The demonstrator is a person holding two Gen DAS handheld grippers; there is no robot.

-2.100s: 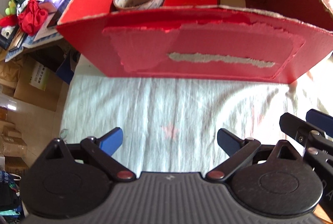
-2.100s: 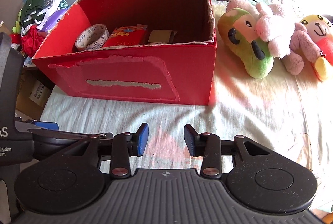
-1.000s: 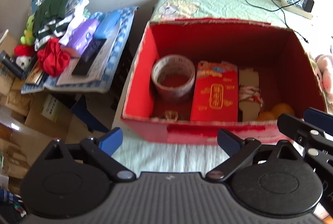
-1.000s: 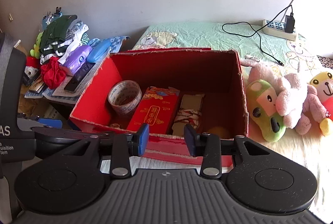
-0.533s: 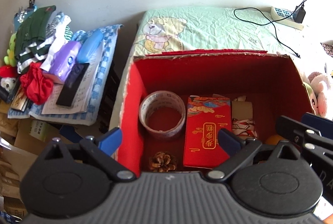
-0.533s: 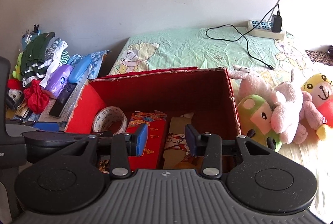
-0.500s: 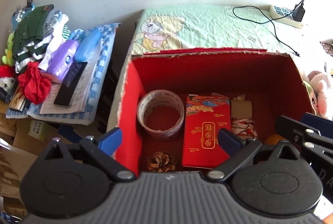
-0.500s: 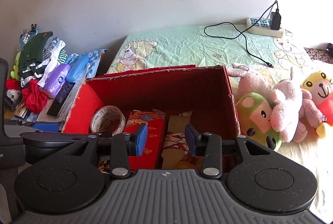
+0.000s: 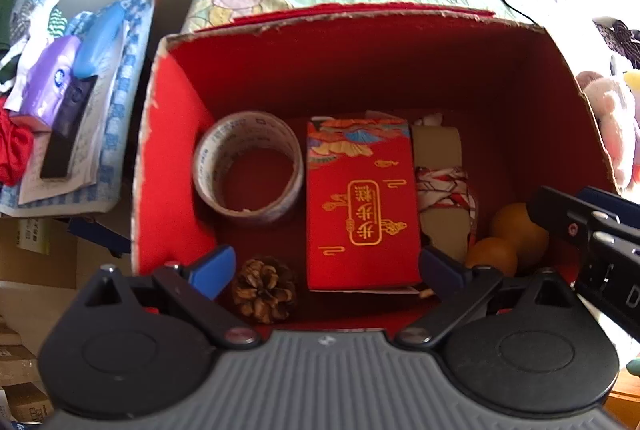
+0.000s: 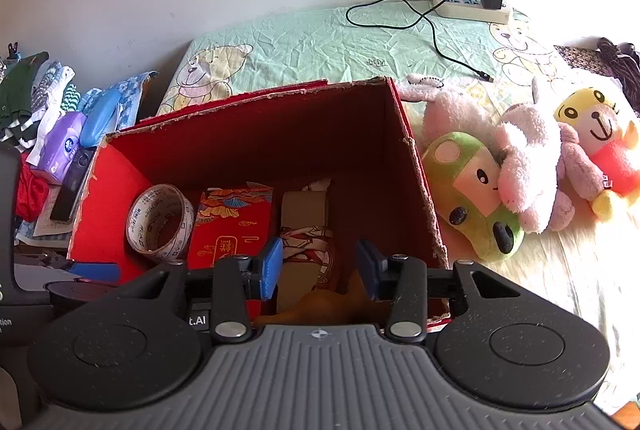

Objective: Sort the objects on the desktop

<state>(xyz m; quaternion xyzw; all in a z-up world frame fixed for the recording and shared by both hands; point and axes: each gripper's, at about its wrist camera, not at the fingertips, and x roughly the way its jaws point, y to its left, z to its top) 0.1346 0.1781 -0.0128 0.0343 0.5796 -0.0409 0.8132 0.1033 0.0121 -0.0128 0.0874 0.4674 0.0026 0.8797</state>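
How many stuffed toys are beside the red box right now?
3, right of the red box: green mushroom plush, pink plush, yellow bear. More may be hidden.

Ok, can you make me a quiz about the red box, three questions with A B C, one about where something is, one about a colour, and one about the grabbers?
1. Where is the pine cone?
A. on the bed
B. inside the red box, near the front wall
C. on the plush toys

2. What colour are the two round fruits?
A. orange
B. purple
C. white

3. How is the left gripper?
A. shut on the tape roll
B. shut on nothing
C. open, holding nothing

Answers: 1 B, it lies on the box floor in front of the tape roll. 2 A, both look orange beside the red packet. 3 C, its blue fingers stand wide apart.
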